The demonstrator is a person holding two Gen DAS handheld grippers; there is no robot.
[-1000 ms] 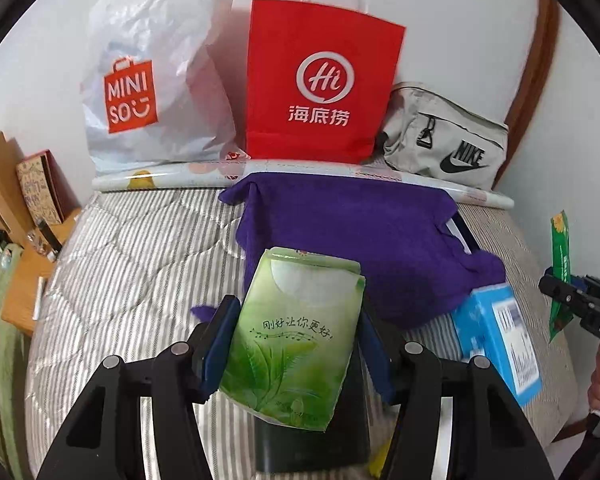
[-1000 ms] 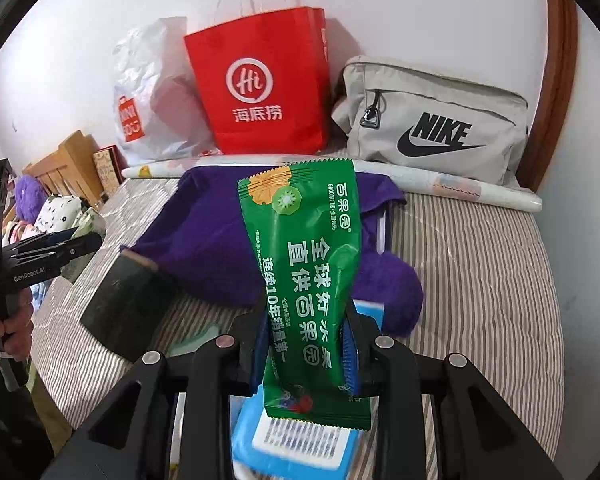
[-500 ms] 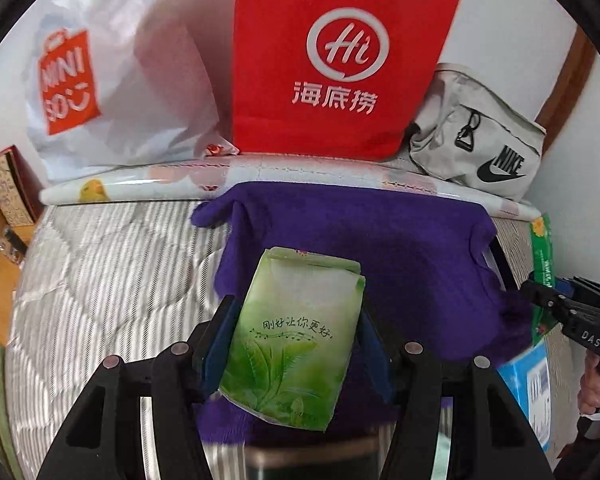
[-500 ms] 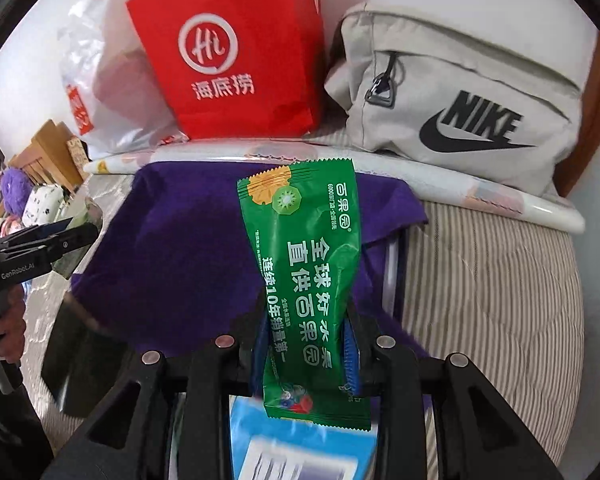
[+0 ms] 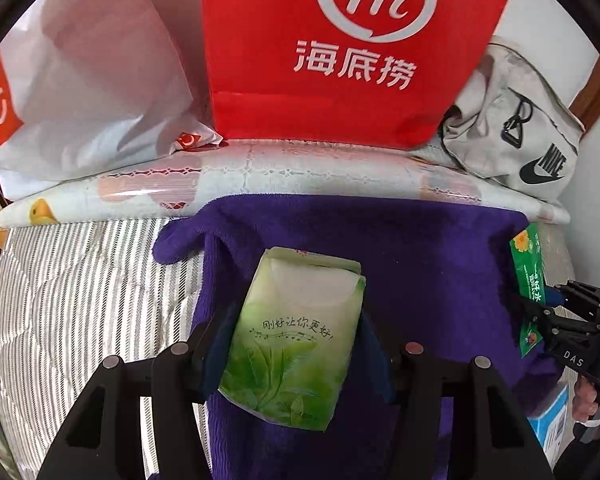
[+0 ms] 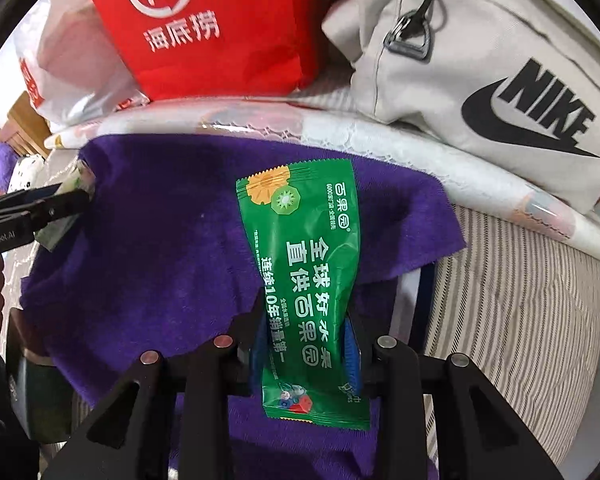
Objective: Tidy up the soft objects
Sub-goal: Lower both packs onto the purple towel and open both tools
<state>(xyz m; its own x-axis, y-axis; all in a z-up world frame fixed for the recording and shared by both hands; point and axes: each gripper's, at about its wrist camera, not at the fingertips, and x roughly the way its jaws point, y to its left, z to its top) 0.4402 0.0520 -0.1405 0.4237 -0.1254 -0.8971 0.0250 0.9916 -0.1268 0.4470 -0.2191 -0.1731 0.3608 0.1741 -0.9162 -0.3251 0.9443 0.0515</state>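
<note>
The left tongs (image 5: 296, 344) grip a pale green tissue pack (image 5: 296, 340) by its two long sides, the jaws spread about halfway and the blue pads pressed against the wrapper; the pack stands over a purple towel (image 5: 420, 256) that lies spread on the striped bed (image 5: 80, 280). The right tongs (image 6: 306, 344) are closed to a narrow gap on the lower part of a dark green wet-wipe sachet (image 6: 308, 280), whose printed upper end projects forward over the same purple towel (image 6: 160, 240). In the left wrist view the right tongs (image 5: 540, 312) appear at the right edge with the sachet (image 5: 530, 276) held upright; in the right wrist view the left tongs (image 6: 66, 202) enter from the left edge with the tissue pack (image 6: 66, 208) between the jaws. Beyond the towel a rolled patterned sheet (image 5: 220, 176) lies along the far side of the bed. Behind it stand a red paper bag (image 5: 340, 48), a white plastic bag (image 5: 92, 80) to its left and a grey Nike bag (image 6: 480, 64) to its right, all against the wall. A blue-and-white box (image 5: 552, 424) shows at the towel's right edge.
</note>
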